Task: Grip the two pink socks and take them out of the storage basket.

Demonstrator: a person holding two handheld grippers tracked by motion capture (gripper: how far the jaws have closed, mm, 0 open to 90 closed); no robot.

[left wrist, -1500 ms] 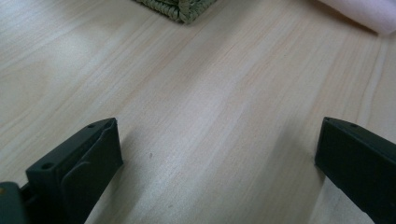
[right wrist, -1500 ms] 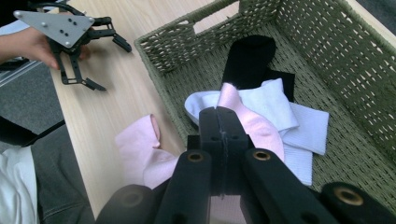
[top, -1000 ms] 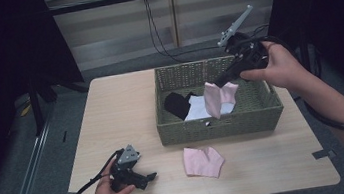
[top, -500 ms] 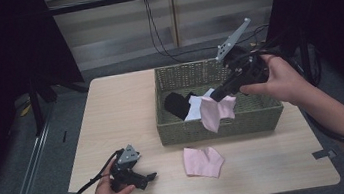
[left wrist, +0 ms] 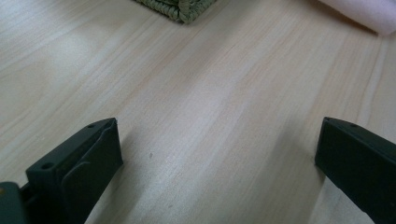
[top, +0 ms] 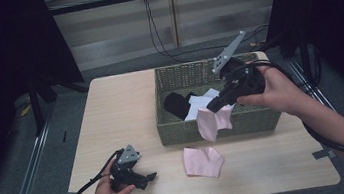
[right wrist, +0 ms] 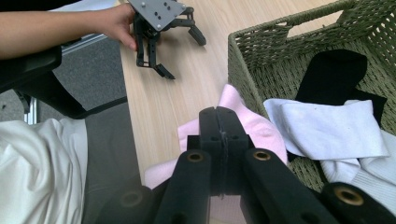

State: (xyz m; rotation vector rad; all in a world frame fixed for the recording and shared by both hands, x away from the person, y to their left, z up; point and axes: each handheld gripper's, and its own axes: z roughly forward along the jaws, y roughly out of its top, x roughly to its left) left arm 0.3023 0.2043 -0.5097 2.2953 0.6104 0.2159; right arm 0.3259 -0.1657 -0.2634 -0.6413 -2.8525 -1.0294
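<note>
R gripper [top: 215, 105]: jaws clamp soft pink sock [top: 212, 121] over green woven basket [top: 243, 120] rim; I judge 2nd pink sock [top: 202, 161] done, black+white left. L gripper [top: 146, 179] jaws apart, idle on surface [top: 112, 115].

High view fixed above the near edge, facing forward and down over the whole table [top: 111, 110], left gripper view skimming close above the wood — basket [left wrist: 180, 8] corner ahead, right gripper view looking down past its jaws, both sharing that basket [right wrist: 261, 42].

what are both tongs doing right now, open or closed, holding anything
Left tongs: open, empty, resting on the table.
Right tongs: closed on a pink sock over the basket's front edge.
</note>
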